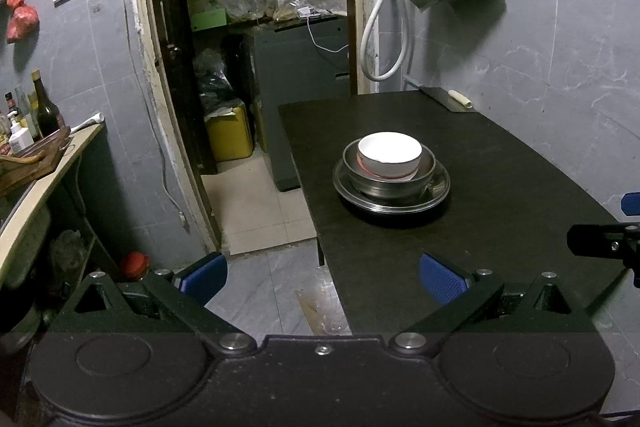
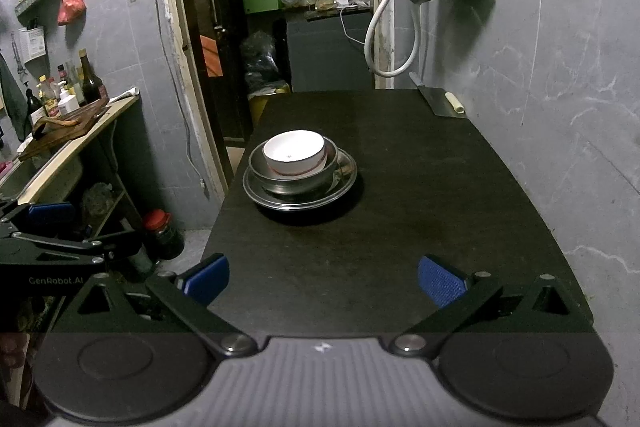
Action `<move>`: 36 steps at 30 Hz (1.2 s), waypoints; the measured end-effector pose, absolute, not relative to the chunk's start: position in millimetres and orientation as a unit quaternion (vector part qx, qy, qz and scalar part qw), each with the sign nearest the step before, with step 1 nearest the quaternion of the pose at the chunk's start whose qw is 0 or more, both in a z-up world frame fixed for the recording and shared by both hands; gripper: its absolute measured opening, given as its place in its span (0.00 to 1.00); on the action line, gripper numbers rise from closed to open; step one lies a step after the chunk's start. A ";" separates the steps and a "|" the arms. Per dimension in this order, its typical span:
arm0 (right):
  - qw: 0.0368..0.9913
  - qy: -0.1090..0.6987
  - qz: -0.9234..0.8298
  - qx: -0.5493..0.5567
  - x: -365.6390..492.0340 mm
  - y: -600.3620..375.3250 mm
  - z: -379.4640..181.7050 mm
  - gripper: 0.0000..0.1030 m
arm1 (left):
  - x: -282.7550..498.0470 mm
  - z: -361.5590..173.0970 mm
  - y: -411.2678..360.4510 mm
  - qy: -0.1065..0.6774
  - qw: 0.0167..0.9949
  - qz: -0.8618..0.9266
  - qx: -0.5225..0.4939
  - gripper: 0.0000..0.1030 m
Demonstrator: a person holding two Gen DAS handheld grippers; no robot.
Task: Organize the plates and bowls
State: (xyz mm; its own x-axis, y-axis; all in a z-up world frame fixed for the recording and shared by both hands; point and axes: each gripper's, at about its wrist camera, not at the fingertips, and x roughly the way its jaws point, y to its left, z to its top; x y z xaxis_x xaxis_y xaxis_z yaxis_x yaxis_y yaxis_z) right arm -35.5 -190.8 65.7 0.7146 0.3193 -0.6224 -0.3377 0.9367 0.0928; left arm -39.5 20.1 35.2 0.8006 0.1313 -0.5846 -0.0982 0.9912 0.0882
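1. We hold the left gripper [image 1: 322, 277] spread wide with nothing between its blue pads, hanging near the front left corner of the dark surface [image 1: 500, 195], partly over the floor.
2. We hold the right gripper [image 2: 323, 279] spread wide too, empty, above the near edge of the surface [image 2: 440, 195].
3. The white bowl [image 1: 389, 157] sits inside a metal bowl [image 1: 390, 183], which rests on a metal plate [image 1: 436, 191]; the stack stands toward the left side of the surface, well apart from both grippers.
4. In the right wrist view the white bowl [image 2: 294, 157] leans slightly inside the metal bowl [image 2: 296, 183] on the plate [image 2: 344, 179].
5. A cleaver [image 2: 438, 101] lies at the far right corner, by the wall.
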 end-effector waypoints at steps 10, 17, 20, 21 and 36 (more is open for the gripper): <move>0.923 0.341 0.177 -0.012 -28.3 -191.1 61.9 1.00 | -37.5 32.3 21.0 0.313 0.947 0.059 0.027 0.99; 0.922 0.345 0.177 -0.010 -23.9 -191.4 60.2 1.00 | -32.7 29.5 22.7 0.316 0.947 0.058 0.028 0.99; 0.921 0.348 0.177 -0.008 -22.1 -191.4 59.1 1.00 | -30.6 27.9 22.7 0.321 0.945 0.062 0.031 0.99; 0.920 0.349 0.177 -0.007 -21.7 -191.6 58.7 1.00 | -30.3 27.6 22.4 0.321 0.945 0.062 0.032 0.99; 0.917 0.358 0.177 0.000 -11.4 -194.1 53.4 1.00 | -21.8 28.7 22.3 0.324 0.944 0.054 0.039 0.99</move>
State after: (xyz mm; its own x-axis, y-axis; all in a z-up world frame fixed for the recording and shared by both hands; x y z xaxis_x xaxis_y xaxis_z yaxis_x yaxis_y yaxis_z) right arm -11.4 -194.1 53.4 0.6809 0.3240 -0.6567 -0.3238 0.9376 0.1269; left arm -21.8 22.3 28.7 0.7849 0.1263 -0.6066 -0.0760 0.9912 0.1082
